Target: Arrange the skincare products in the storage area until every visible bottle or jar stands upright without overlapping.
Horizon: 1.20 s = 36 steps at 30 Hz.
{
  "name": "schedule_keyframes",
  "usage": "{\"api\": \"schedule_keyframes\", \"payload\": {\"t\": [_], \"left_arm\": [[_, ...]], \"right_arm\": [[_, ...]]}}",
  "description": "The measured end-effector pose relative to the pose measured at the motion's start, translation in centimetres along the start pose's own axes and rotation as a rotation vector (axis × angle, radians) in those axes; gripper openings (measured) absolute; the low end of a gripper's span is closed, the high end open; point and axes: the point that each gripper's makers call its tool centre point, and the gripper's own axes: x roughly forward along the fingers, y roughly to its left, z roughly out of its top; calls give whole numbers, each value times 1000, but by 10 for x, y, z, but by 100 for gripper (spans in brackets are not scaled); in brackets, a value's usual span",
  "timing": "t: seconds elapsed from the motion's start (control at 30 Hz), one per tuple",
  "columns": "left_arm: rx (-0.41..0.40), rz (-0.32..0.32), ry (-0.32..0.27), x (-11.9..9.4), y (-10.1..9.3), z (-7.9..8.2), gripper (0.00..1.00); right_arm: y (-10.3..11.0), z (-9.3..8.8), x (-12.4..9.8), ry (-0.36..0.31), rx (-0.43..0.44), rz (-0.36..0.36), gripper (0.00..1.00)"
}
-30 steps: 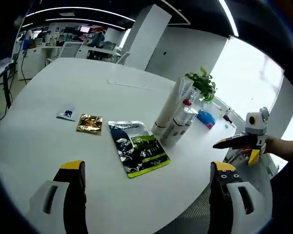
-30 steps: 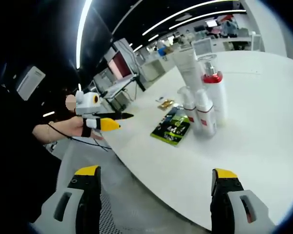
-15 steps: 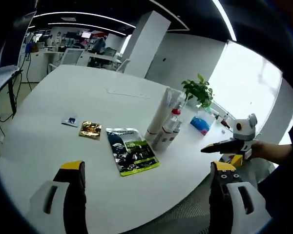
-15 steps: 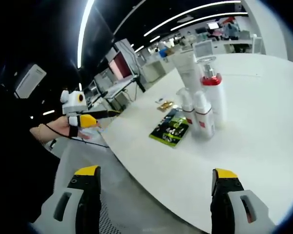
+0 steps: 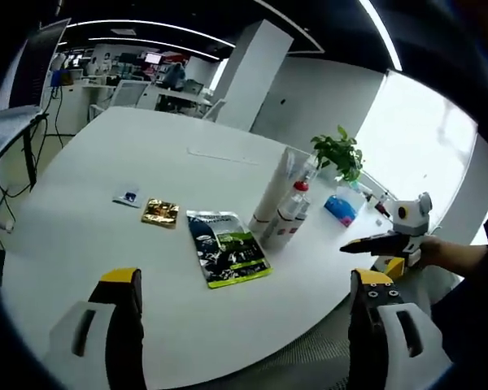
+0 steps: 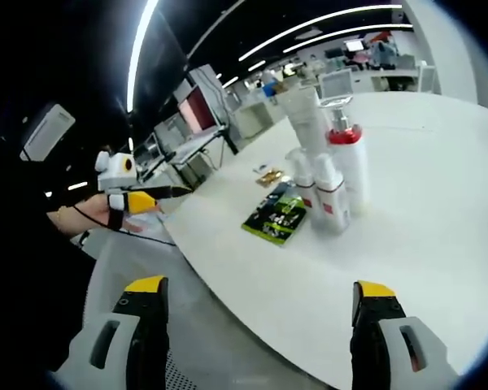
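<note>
We have drawn nearer the desk (image 5: pixel 81 211); both claws gape empty; bottles (image 6: pixel 329 175) stand upright, clustered.

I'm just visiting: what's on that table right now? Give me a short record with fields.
table: white, round
bottles: upright cluster, close together
tall tube: white, upright in the cluster
green pouch: flat, beside the bottles
gold sachet: flat, beyond the pouch
small sachet: flat, beside the gold one
plant: far edge
left gripper: open, empty, off the table
right gripper: open, empty, off the table
</note>
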Motion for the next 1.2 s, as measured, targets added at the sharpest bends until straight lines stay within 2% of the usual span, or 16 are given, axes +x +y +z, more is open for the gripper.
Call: {"api": "schedule_keyframes", "payload": {"t": [0.23,0.43,0.8,0.93,1.2], "left_arm": [[24,-21,17,7,-4,-1,99],[7,17,33,17,17,6,89],[48,70,109,56,60,14,83],[41,79,136,66,63,18,81],[63,96,211,86,77,15,76]], "right_arm": [[-1,-2,1,10,5,-5,98],[-7,0,-1,-9,36,-23,98],[-13,1,-2,-19,68,-54,97],[-17,0,-2,-19,79,-65,97],[-21,2,-5,-39,97,-83,97]]}}
